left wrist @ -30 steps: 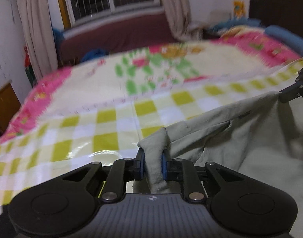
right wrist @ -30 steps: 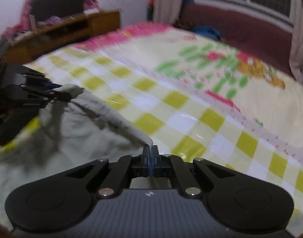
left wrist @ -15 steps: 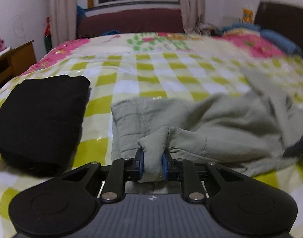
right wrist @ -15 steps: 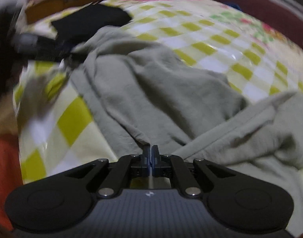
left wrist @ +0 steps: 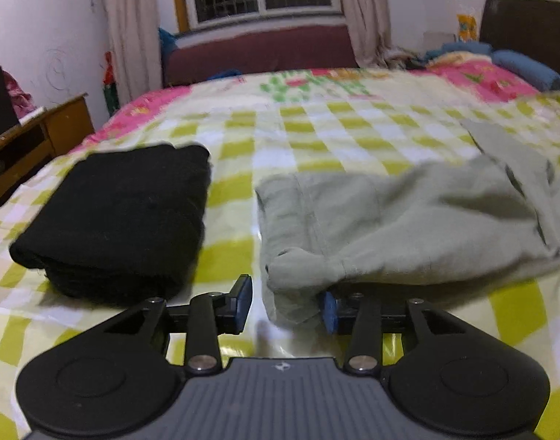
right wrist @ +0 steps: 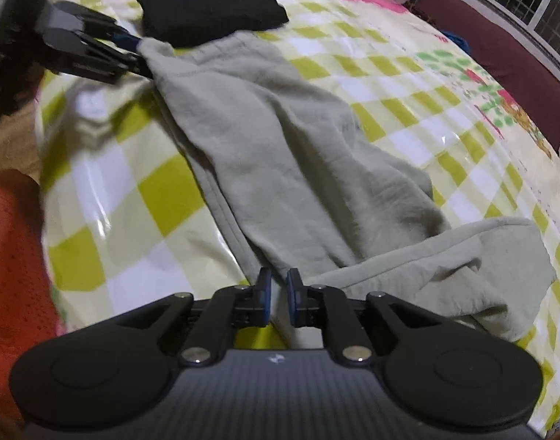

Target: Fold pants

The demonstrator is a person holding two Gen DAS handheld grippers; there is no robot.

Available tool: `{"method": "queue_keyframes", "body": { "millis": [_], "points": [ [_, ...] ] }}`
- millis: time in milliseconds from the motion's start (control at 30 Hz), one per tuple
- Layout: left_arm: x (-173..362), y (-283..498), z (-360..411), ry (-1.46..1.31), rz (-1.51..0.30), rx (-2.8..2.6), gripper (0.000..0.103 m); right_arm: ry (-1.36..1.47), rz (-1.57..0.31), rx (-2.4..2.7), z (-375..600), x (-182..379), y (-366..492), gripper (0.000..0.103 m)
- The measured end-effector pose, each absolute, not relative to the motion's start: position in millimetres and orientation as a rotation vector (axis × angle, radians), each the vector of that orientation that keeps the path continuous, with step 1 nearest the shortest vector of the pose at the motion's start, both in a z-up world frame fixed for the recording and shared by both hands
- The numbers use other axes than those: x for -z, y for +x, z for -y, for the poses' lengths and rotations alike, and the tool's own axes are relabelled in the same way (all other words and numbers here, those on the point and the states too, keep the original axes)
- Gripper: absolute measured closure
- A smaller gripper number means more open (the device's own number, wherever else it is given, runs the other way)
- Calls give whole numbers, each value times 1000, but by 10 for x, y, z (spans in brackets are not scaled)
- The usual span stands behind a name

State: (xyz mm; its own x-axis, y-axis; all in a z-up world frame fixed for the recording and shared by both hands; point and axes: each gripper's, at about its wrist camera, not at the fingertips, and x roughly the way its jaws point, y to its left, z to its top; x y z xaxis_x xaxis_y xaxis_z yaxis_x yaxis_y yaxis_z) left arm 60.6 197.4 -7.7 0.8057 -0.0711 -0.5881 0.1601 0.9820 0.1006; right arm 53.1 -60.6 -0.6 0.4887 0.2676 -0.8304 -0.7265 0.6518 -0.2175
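Observation:
Grey-green pants lie spread on the checked bed cover, seen lengthwise in the right wrist view. My left gripper is open at the near corner of the pants; the cloth rests against its right finger. It also shows in the right wrist view at the far end of the pants. My right gripper is open a little, its jaws just off the pants' edge, holding nothing.
A folded black garment lies on the bed left of the pants, also seen in the right wrist view. The yellow-checked cover spans the bed. A wooden cabinet stands at the left. Orange cloth lies at the bed's near edge.
Both grippers lowered the pants onto the bed and opened, letting go of the cloth. The pants now lie flat beside the black garment.

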Motion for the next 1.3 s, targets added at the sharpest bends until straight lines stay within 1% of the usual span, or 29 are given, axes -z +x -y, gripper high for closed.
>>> {"method": "queue_keyframes", "body": {
  "millis": [100,133,233,267,333,400,433,467,533,633,700,767,833,867,933,1067,1100,1167,1200,1267,1300],
  "points": [
    [-14,668,-1933,211,-575,120,48,-614,-809,-660,525,-111,502,92],
    [-32,693,-1915,236,-572,130,48,-606,-793,-667,478,-148,516,90],
    [-32,708,-1880,297,-572,144,48,-602,-741,-703,258,-172,566,71],
    [-27,704,-1872,308,-575,149,49,-612,-724,-719,160,-145,577,69],
    [-23,713,-1855,318,-565,148,52,-639,-692,-746,-42,-52,604,69],
    [-35,800,-1828,321,-562,142,60,-645,-674,-738,-215,46,670,73],
    [-56,854,-1819,322,-557,137,65,-635,-669,-726,-281,74,728,81],
    [-91,899,-1815,324,-545,128,67,-621,-673,-711,-341,78,789,98],
    [-217,928,-1850,315,-497,112,70,-565,-667,-680,-386,-38,885,98],
    [-393,835,-1980,271,-420,103,70,-533,-548,-659,-331,-362,792,98],
    [-307,786,-2025,297,-433,70,70,-549,-528,-682,-337,-425,679,97],
    [-83,792,-2071,313,-526,60,70,-570,-582,-694,-405,-226,637,92],
    [140,724,-2093,350,-606,44,70,-622,-697,-709,-511,141,627,90],
    [197,668,-2097,364,-625,34,70,-636,-719,-702,-538,261,609,89],
    [215,492,-2136,355,-637,30,70,-685,-665,-686,-562,316,505,89],
    [-1,316,-2143,300,-580,9,70,-669,-654,-716,-465,178,462,87],
    [-76,331,-2134,286,-553,10,70,-676,-656,-713,-447,172,459,86],
    [-246,349,-2047,251,-481,31,70,-668,-669,-718,-416,169,436,81],
    [-295,384,-1982,239,-453,51,69,-656,-673,-710,-393,164,415,81],
    [-291,487,-1814,234,-451,101,66,-624,-681,-699,-338,134,424,80],
    [-212,561,-1702,250,-483,134,66,-609,-688,-692,-321,118,445,80]
  ]
}}
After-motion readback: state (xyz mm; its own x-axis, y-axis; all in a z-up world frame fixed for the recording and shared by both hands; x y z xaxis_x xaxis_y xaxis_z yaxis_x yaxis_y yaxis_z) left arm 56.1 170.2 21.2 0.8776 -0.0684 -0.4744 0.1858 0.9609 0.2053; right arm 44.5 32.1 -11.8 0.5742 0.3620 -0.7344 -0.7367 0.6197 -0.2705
